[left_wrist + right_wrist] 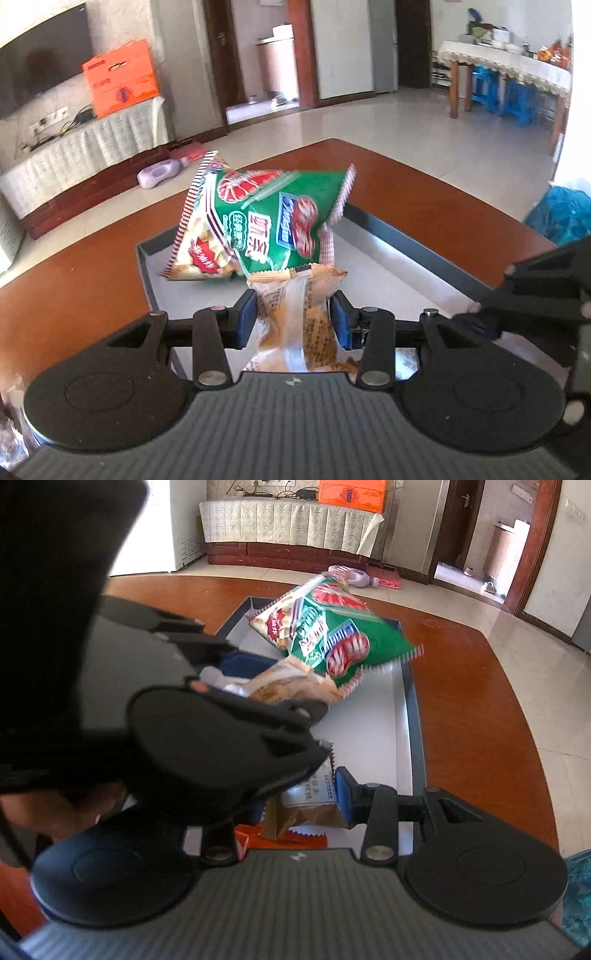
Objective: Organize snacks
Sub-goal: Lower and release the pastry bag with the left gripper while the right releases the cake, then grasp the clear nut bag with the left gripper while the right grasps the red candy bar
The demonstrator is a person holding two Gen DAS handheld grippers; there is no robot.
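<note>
Snacks over a tray on the worktop, seen from both wrist views.

The shallow dark-rimmed grey tray (147, 266) lies on the reddish-brown wooden worktop (74, 280), mid-frame in the left wrist view. The large green crinkle-edged snack bag (266, 221) sits tilted at the tray's far end, above centre. Just below it, the small tan clear-striped snack packet (295, 317) stands between the pads of the left hand-held gripper (293, 314). In the right wrist view, that gripper crosses the left half, above the tray. Lower centre, the right hand-held gripper (295, 797) has a small brown-and-white snack packet (306, 805) between its pads, over a flat orange zigzag-edged wrapper (306, 840) in the tray's near end.
</note>
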